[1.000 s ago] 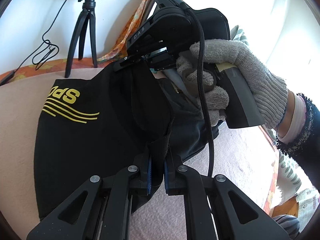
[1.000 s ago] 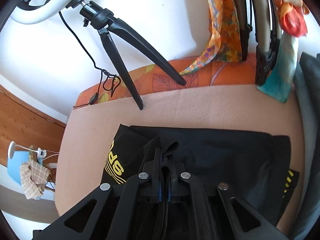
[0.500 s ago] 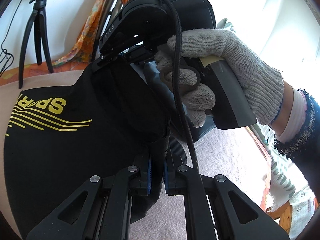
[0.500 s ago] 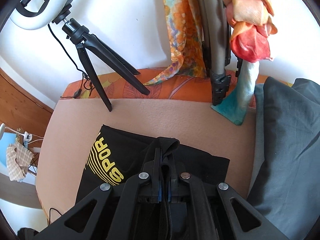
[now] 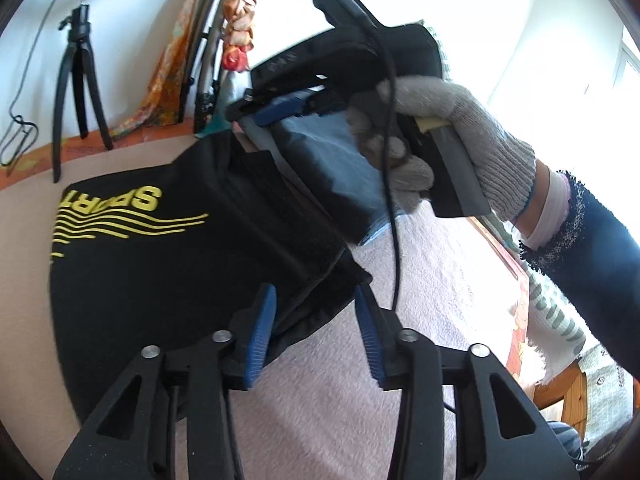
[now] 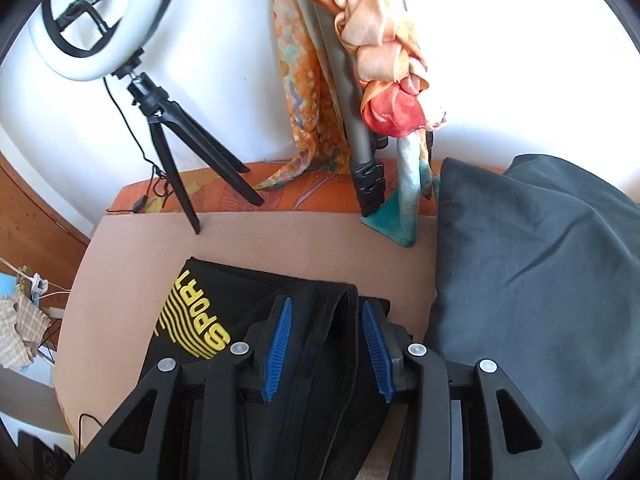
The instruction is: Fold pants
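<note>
The black pants with a yellow SPORT print lie folded on the pink blanket; they also show in the right wrist view. My left gripper is open, its blue pads on either side of the pants' near corner, which lies loose between them. My right gripper is open too, with a fold of black fabric lying between its pads. In the left wrist view the right gripper hangs above the pants' far edge, held by a gloved hand.
A ring light on a black tripod stands at the back of the blanket. Folded tripod legs with colourful scarves lean on the wall. A dark grey garment is piled at the right. A wooden stool is beyond the bed edge.
Both grippers were shut on the pants' edge and carried it across; now both have opened and let the fabric drop onto the folded pants.
</note>
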`<state>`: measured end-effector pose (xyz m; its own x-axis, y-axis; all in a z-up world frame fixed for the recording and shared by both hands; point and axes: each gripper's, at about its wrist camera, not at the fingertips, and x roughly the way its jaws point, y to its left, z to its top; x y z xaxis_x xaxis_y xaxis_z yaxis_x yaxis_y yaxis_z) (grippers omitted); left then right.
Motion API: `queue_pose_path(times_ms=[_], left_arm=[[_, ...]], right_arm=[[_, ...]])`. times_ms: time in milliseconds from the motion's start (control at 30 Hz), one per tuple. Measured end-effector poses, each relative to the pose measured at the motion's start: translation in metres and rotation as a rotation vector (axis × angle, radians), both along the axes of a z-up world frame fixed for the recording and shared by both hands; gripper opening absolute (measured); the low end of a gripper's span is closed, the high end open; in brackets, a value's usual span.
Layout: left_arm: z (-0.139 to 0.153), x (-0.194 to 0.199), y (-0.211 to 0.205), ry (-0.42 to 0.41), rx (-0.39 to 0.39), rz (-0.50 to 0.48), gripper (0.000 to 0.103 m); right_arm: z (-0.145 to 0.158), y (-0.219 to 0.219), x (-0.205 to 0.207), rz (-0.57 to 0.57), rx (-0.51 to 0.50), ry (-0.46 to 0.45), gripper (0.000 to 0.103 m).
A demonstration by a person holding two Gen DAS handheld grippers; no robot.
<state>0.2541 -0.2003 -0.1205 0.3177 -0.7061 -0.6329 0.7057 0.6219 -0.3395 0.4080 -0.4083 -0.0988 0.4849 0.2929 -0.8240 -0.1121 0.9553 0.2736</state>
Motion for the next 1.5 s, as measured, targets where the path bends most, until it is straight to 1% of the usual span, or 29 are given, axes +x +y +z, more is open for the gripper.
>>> queue_pose_path(times_ms=[33, 100, 133, 200, 300, 400, 467, 500, 533, 567, 700, 767, 833, 900, 933, 967, 1000, 1033, 1100, 1133, 1167, 1233, 1267, 1333, 1500], left_arm=[[0.003, -0.001, 0.014, -0.026, 0.011, 0.023, 0.046], [0.005, 0.001, 0.037, -0.095, 0.082, 0.081, 0.046], [0.005, 0.005, 0.048, -0.111, 0.104, 0.105, 0.046], [-0.002, 0.017, 0.068, -0.107, 0.148, 0.141, 0.046], [-0.016, 0.035, 0.082, -0.100, 0.227, 0.175, 0.046], [-0.025, 0.037, 0.088, -0.079, 0.247, 0.181, 0.046], [-0.031, 0.035, 0.084, -0.088, 0.279, 0.169, 0.046], [-0.033, 0.036, 0.080, -0.088, 0.291, 0.169, 0.046], [-0.036, 0.037, 0.077, -0.083, 0.295, 0.168, 0.046], [-0.038, 0.037, 0.077, -0.079, 0.299, 0.167, 0.046], [-0.046, 0.044, 0.073, -0.077, 0.297, 0.174, 0.046], [-0.044, 0.043, 0.075, -0.077, 0.293, 0.179, 0.046], [-0.043, 0.044, 0.075, -0.079, 0.284, 0.181, 0.046], [-0.042, 0.044, 0.076, -0.078, 0.282, 0.182, 0.046], [-0.042, 0.044, 0.076, -0.073, 0.281, 0.181, 0.046], [-0.043, 0.044, 0.077, -0.073, 0.282, 0.182, 0.046], [-0.043, 0.043, 0.077, -0.076, 0.284, 0.182, 0.046], [-0.044, 0.043, 0.077, -0.074, 0.287, 0.184, 0.046], [-0.045, 0.043, 0.078, -0.067, 0.282, 0.190, 0.046], [-0.046, 0.042, 0.079, -0.066, 0.281, 0.192, 0.046], [-0.046, 0.042, 0.079, -0.062, 0.278, 0.195, 0.046], [-0.046, 0.043, 0.081, -0.056, 0.268, 0.195, 0.046], [-0.047, 0.043, 0.081, -0.054, 0.264, 0.194, 0.046], [-0.048, 0.044, 0.083, -0.047, 0.253, 0.194, 0.046], [-0.049, 0.046, 0.085, -0.042, 0.237, 0.193, 0.046]], right_arm=[[0.000, 0.002, -0.009, 0.007, 0.008, 0.006, 0.040], [-0.007, 0.003, -0.024, 0.006, 0.027, 0.030, 0.040], [-0.012, 0.004, -0.031, 0.010, 0.050, 0.047, 0.040], [-0.023, 0.008, -0.043, 0.026, 0.075, 0.073, 0.038], [-0.042, 0.020, -0.057, 0.052, 0.052, 0.117, 0.035], [-0.053, 0.025, -0.068, 0.052, 0.019, 0.147, 0.035], [-0.056, 0.030, -0.070, 0.045, -0.024, 0.145, 0.032], [-0.055, 0.032, -0.073, 0.050, -0.040, 0.144, 0.027], [-0.053, 0.033, -0.076, 0.062, -0.047, 0.149, 0.010], [-0.052, 0.035, -0.079, 0.068, -0.054, 0.157, 0.000], [-0.044, 0.031, -0.095, 0.073, -0.115, 0.142, 0.000], [-0.038, 0.025, -0.100, 0.044, -0.139, 0.137, 0.000], [-0.028, 0.027, -0.100, 0.042, -0.113, 0.079, 0.000], [-0.018, 0.030, -0.097, 0.065, -0.044, 0.039, 0.011], [-0.014, 0.034, -0.096, 0.086, -0.012, 0.016, 0.030], [-0.011, 0.042, -0.093, 0.100, -0.017, -0.010, 0.033], [-0.010, 0.052, -0.088, 0.124, -0.033, -0.024, 0.033], [-0.013, 0.063, -0.081, 0.142, -0.041, -0.021, 0.031], [-0.023, 0.075, -0.066, 0.139, -0.054, 0.006, 0.026], [-0.028, 0.080, -0.059, 0.131, -0.063, 0.019, 0.026], [-0.032, 0.077, -0.057, 0.113, -0.047, 0.026, 0.027], [-0.034, 0.061, -0.057, 0.062, 0.028, 0.037, 0.027], [-0.035, 0.053, -0.059, 0.037, 0.020, 0.036, 0.028], [-0.038, 0.044, -0.064, 0.027, -0.043, 0.040, 0.031], [-0.055, 0.034, -0.076, 0.035, -0.059, 0.125, 0.034]])
